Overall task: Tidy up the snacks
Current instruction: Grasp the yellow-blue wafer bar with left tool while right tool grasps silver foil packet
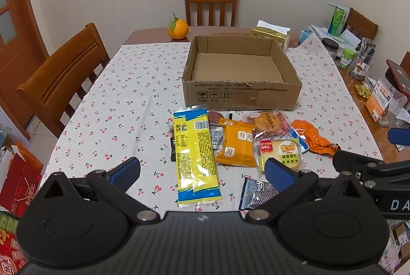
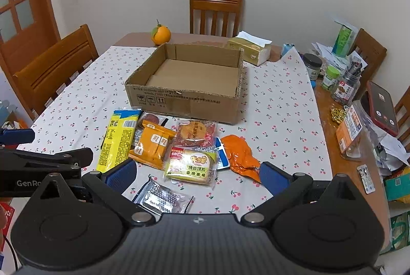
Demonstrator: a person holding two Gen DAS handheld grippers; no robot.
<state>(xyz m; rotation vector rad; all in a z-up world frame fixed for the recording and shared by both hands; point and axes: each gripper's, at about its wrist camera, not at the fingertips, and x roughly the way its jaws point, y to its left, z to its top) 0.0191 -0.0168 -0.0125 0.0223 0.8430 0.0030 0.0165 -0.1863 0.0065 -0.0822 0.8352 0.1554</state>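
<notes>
Cherry-print tablecloth [image 1: 107, 105]: snack packets [image 1: 230, 144] heaped at near edge, cardboard box [image 1: 241, 75] unfilled. Left gripper [image 1: 202, 170], right gripper [image 2: 197, 172] spread, nothing held. First pick judged pending.

"GenRo" stands on the left gripper [image 2: 15, 139] — "DA" on the right gripper [image 1: 396, 144].

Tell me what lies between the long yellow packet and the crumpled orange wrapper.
Both views show the orange biscuit pack, the round cake packet and the toasted bun slices bag between the long yellow packet and the crumpled orange wrapper.
</notes>
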